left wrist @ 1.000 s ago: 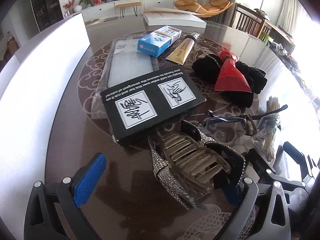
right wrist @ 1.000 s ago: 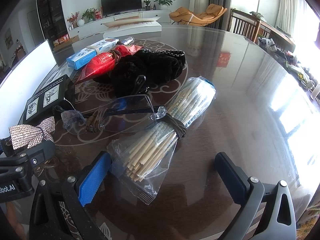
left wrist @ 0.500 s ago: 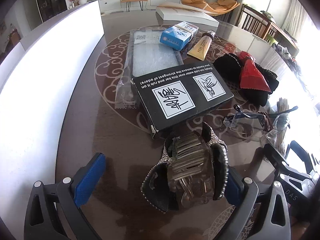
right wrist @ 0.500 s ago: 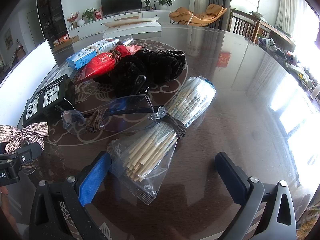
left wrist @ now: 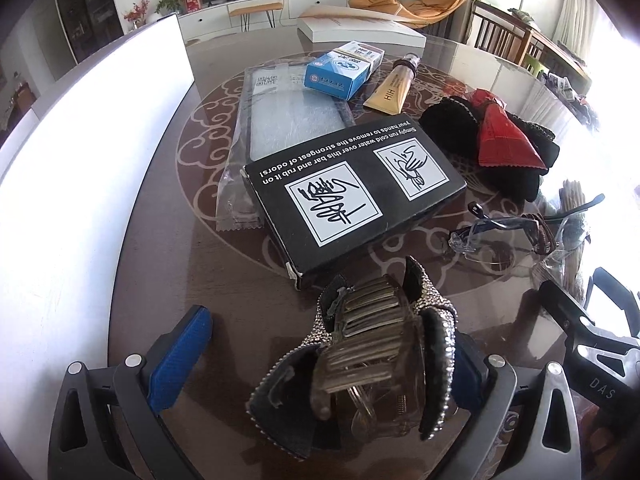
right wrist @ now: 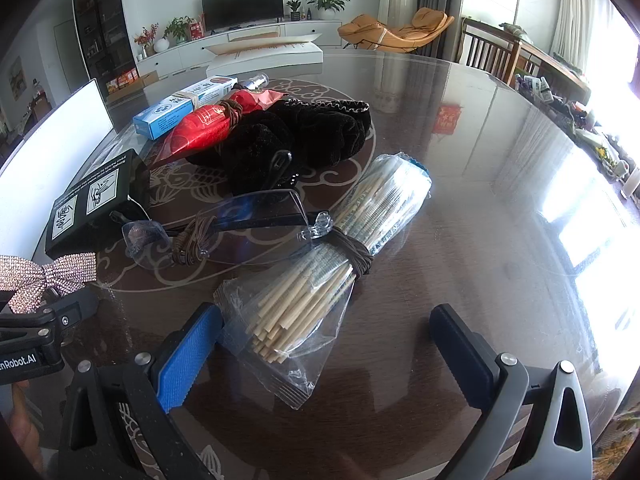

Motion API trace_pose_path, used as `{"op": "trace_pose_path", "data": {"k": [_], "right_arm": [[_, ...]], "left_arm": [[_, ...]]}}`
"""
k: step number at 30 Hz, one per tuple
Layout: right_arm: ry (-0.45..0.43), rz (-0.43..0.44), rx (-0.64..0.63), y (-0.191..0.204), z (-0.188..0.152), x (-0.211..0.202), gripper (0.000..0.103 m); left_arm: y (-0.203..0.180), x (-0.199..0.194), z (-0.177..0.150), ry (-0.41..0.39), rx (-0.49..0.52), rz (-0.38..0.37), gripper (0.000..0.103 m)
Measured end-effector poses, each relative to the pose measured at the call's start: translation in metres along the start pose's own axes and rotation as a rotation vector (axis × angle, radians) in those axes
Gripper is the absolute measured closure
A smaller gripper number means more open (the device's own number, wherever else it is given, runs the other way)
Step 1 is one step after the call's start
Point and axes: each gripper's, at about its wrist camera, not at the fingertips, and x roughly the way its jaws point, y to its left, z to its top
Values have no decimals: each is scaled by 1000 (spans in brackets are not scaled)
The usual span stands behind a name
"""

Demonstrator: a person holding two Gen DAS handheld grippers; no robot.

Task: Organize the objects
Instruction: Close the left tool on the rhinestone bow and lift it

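The round, glossy dark worktop (right wrist: 460, 184) with pale scroll inlay carries everything. A flat black cardboard box (left wrist: 352, 196) lies near its middle, long axis slanting from near-left to far-right, printed face up. Beyond it sits a soft black velvet heap (right wrist: 304, 140). The bagged bundle of pale sticks (right wrist: 332, 272) — tied with brown cord — points its cut ends toward the right tool (right wrist: 324, 344), whose fingers stand wide apart with nothing between them. The rhinestone-studded hair claw (left wrist: 376, 364) with metal teeth rests against the right finger of the left tool (left wrist: 320, 352), also spread wide — whether it grips, the views cannot tell.
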Motion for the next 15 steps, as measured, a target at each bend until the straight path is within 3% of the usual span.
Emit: {"op": "trace_pose_path", "data": {"k": [6,9,15], "right_arm": [[0,0,0,0,0,0,0],[0,0,0,0,0,0,0],[0,0,0,0,0,0,0]], "left_arm": [[4,1,6,95,-26,-8,0],[6,-4,6,75,-40,-52,0],[-3,4,14,68,-30,-71,0]]}}
